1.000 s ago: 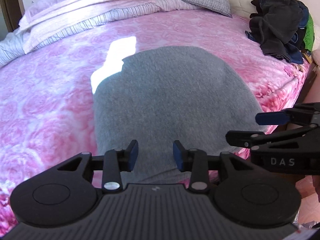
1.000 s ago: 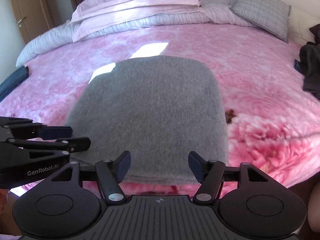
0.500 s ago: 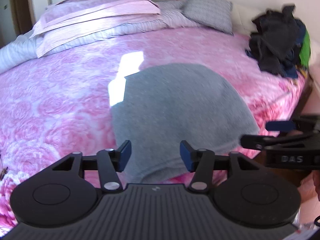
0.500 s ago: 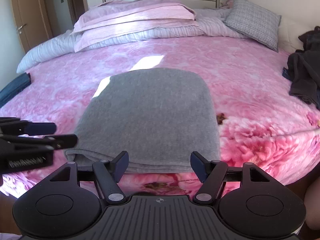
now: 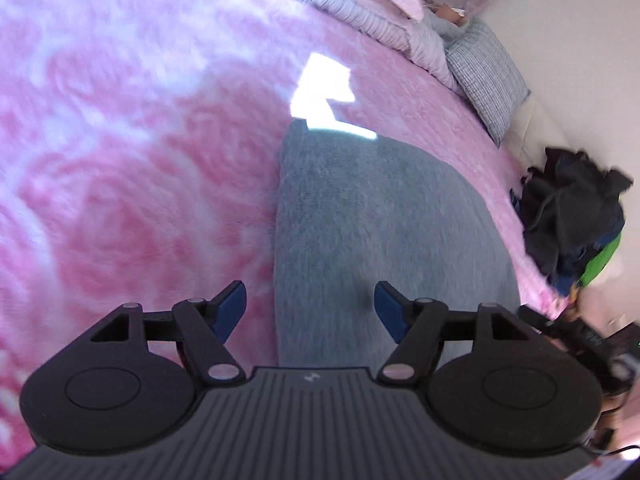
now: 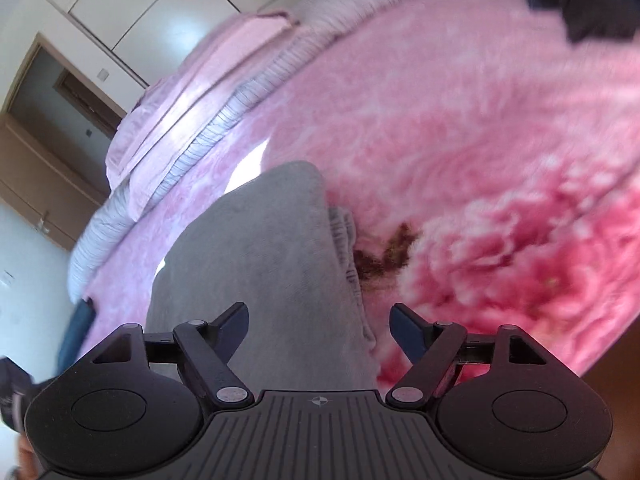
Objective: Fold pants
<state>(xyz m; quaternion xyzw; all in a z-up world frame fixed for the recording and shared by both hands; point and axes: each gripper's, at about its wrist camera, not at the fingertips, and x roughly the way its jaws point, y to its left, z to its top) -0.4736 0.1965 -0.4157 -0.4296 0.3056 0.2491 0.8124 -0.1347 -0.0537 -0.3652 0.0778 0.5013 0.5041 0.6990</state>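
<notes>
The grey pants lie folded into a flat block on the pink flowered bedspread. In the left wrist view my left gripper hovers over the block's left edge, jaws opening, nothing pressed between the blue pads. In the right wrist view the same grey pants show their stacked right edge. My right gripper straddles that edge from above, its jaws still opening and wide apart, the pads clear of the cloth. Both views are tilted and blurred.
A heap of dark clothes with a green piece lies at the bed's right side. Pink and striped pillows and a grey checked cushion line the head of the bed. A wooden door stands beyond.
Both grippers rolled and shifted apart, the left toward the pants' left edge, the right toward their right edge. Both sets of jaws opened wider. The pants lie as before.
</notes>
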